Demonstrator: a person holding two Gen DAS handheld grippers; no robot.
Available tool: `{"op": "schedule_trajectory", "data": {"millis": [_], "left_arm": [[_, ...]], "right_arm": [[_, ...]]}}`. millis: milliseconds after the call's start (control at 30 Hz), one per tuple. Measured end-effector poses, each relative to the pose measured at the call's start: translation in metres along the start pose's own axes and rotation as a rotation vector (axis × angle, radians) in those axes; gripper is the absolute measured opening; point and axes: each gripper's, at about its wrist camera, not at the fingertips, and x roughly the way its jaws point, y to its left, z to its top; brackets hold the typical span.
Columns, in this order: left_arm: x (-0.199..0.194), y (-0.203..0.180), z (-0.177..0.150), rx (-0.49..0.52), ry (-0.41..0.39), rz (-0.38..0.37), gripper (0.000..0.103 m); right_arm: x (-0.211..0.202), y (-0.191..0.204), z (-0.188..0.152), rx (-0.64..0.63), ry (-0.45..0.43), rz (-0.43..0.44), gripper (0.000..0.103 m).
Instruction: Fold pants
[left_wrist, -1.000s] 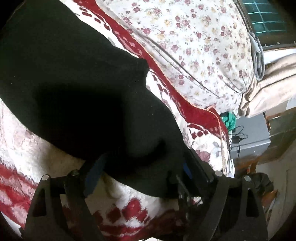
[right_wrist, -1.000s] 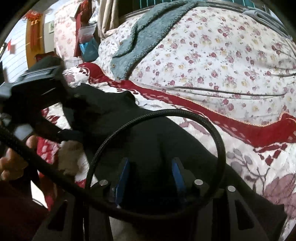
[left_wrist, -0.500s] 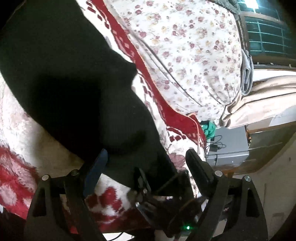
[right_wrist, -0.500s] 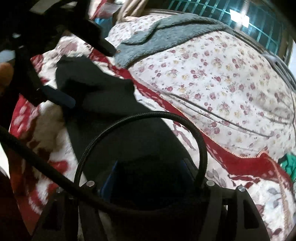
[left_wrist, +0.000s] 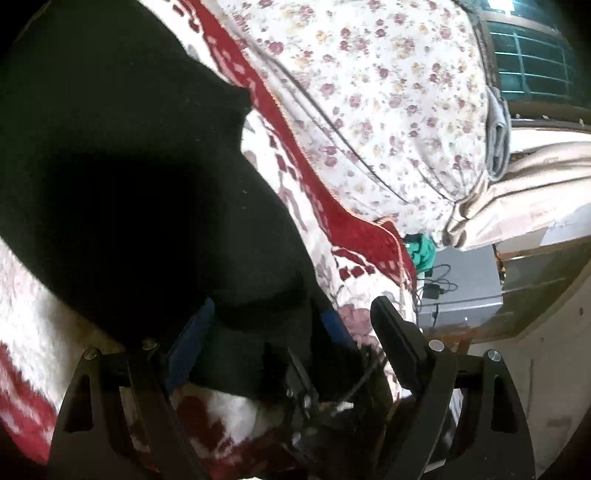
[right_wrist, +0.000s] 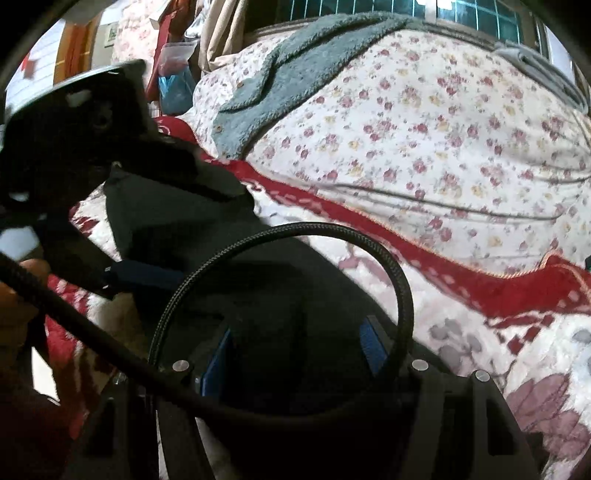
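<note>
The black pants lie on the red and white patterned blanket. My left gripper has its jaws wide apart with black cloth lying between them; the right gripper's blue pad also shows there. In the right wrist view the pants fill the lower middle. My right gripper has its blue pads spread around a thick bunch of the cloth. The left gripper's body and blue-padded finger sit at the left, over the pants' far end.
A floral quilt with a grey fleece on it is heaped behind the pants. A black braided cable loops over the right gripper. Beside the bed stand a grey box with wires and beige curtains.
Both grippers have shifted along the pants. The left gripper's view has closed in on the right gripper and the bunched cloth. In the right view the left gripper has swung back in at the left.
</note>
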Motion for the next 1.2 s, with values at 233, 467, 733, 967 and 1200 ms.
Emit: {"op": "schedule_trajectory", "data": {"millis": [233,467,733,967,1200], "left_arm": [[-0.004,0.006,-0.007,-0.025,0.025,-0.011,0.086],[0.003,0.004,-0.009,-0.031,0.029,-0.020,0.086],[-0.001,-0.004,0.008,0.010,-0.062,0.031,0.086],[0.019,-0.013,0.012,0.199,-0.003,0.197,0.015],[-0.007,-0.017,-0.003,0.274,0.005,0.193,0.011]], "right_arm": [[0.006,0.002,-0.002,0.000,0.018,0.013,0.059],[0.003,-0.020,0.007,0.132,-0.036,0.062,0.057],[0.009,-0.020,0.005,0.149,0.008,0.110,0.057],[0.016,0.001,0.006,0.029,0.042,0.097,0.016],[-0.019,0.009,0.008,0.033,0.016,0.155,0.009]]}}
